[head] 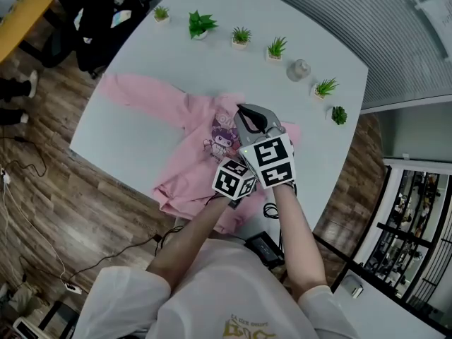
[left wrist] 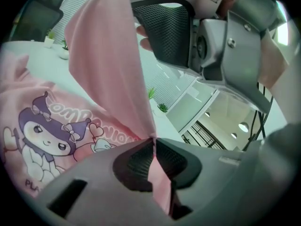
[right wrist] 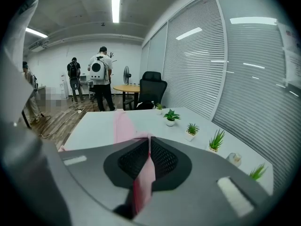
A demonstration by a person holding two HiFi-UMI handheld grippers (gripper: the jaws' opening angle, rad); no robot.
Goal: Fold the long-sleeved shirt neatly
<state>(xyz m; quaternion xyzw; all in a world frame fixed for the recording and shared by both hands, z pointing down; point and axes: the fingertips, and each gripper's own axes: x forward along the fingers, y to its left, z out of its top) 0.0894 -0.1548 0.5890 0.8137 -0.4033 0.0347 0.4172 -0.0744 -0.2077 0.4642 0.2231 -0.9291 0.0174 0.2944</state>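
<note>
Shirt (head: 185, 179) pinched by left gripper (left wrist: 153, 142), right gripper (right wrist: 149, 138)

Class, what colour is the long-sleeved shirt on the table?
Pink shirt; head view shows it best.

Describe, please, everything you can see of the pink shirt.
The pink shirt looks soft and long-sleeved, with a purple cartoon print on its front. It lies on the white table, one sleeve stretched toward the far left. The left hand-held gripper and right hand-held gripper each pinch a raised fold of it.
</note>
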